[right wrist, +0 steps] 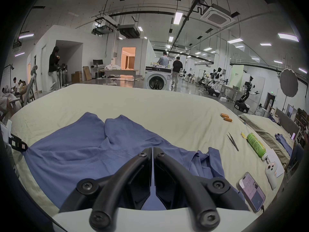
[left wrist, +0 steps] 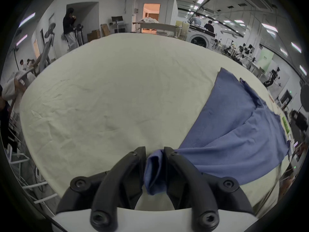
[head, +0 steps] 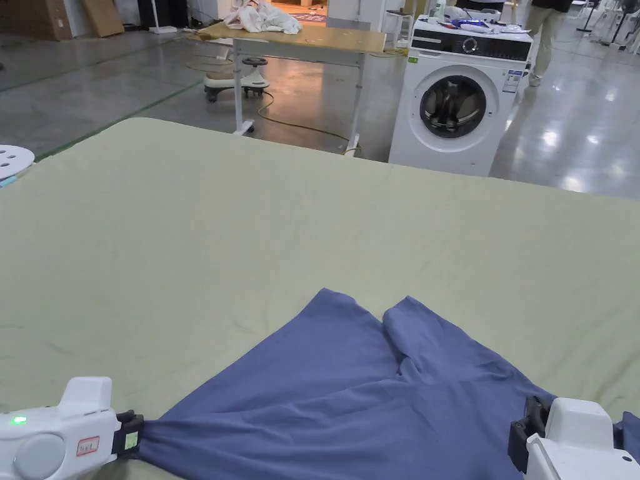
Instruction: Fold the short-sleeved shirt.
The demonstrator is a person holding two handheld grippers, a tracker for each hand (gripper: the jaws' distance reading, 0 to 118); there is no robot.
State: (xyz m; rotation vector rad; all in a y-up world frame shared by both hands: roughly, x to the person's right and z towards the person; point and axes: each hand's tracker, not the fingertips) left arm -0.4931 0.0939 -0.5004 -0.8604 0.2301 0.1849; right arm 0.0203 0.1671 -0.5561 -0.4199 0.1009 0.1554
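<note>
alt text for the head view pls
A blue shirt lies on a pale green sheet, pinched at its near corners by the left gripper and right gripper. Behind stand a washing machine and a table.

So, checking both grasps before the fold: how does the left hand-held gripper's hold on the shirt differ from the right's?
The left hand-held gripper pinches a thick bunched wad of shirt, jaws held apart by it; the right hand-held gripper has jaws almost together on a thin layer. The left holds the shirt's left end, the right its right side. Both are shut on the shirt, low over the sheet.
</note>
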